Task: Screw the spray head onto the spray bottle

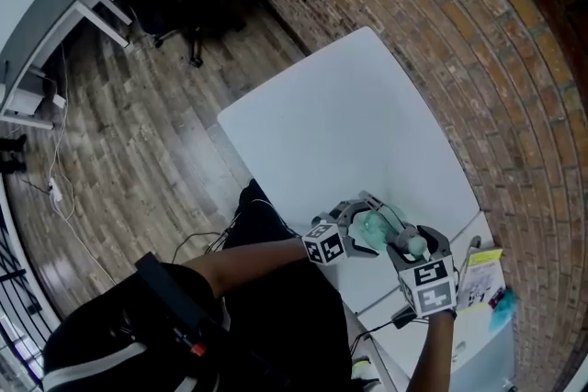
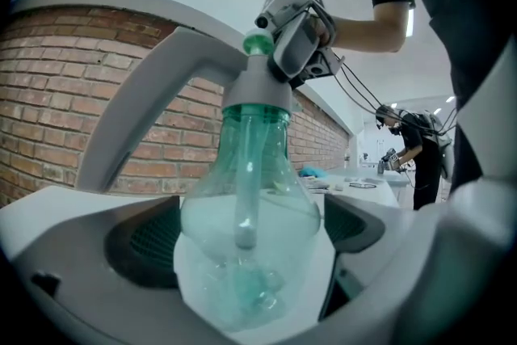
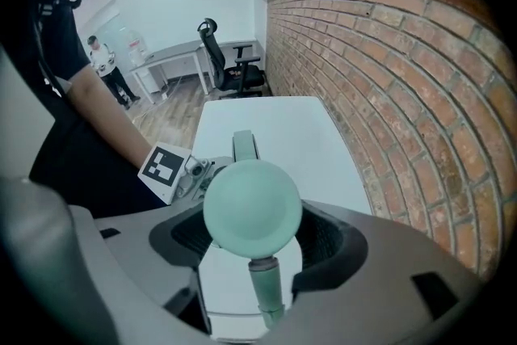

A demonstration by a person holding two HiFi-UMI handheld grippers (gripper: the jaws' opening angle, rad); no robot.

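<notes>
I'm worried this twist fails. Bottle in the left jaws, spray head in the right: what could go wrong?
1. The bottle is round and smooth, and the left gripper clamps only its bulb, so it may spin with the spray head instead of letting the thread tighten.
2. The right gripper holds the head's rounded top; a slip or tilt could cross-thread the collar.
3. Both are held in the air; a lost grip likely means a drop.

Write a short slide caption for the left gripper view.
The left claw grips the clear green spray bottle while the right claw holds the spray head on its neck.
</notes>
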